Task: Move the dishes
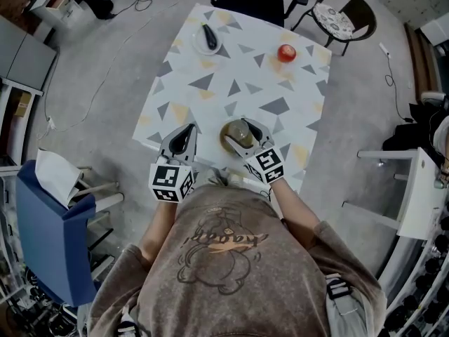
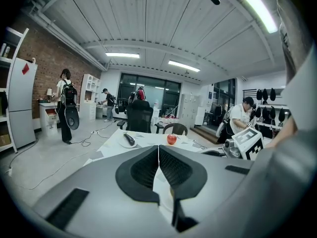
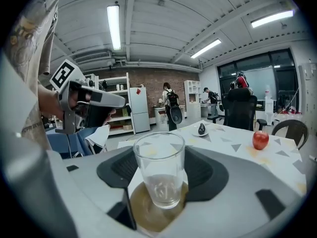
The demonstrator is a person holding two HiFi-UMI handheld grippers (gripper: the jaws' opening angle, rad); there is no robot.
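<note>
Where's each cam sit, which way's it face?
Head view: on the head, steeply down at the table; shirt, forearms, left gripper, right gripper show.
Left gripper view: on left gripper, across the table; own shut jaws, right gripper beyond.
Right gripper view: on right gripper, across the table; own jaws around the glass.
All views share the apple.

Clear glass (image 3: 159, 170), brown saucer (image 3: 143, 209), triangle-patterned white table (image 1: 210, 83).

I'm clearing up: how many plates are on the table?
2: a white plate at the far left corner, a brown plate under the glass at the near edge.
</note>
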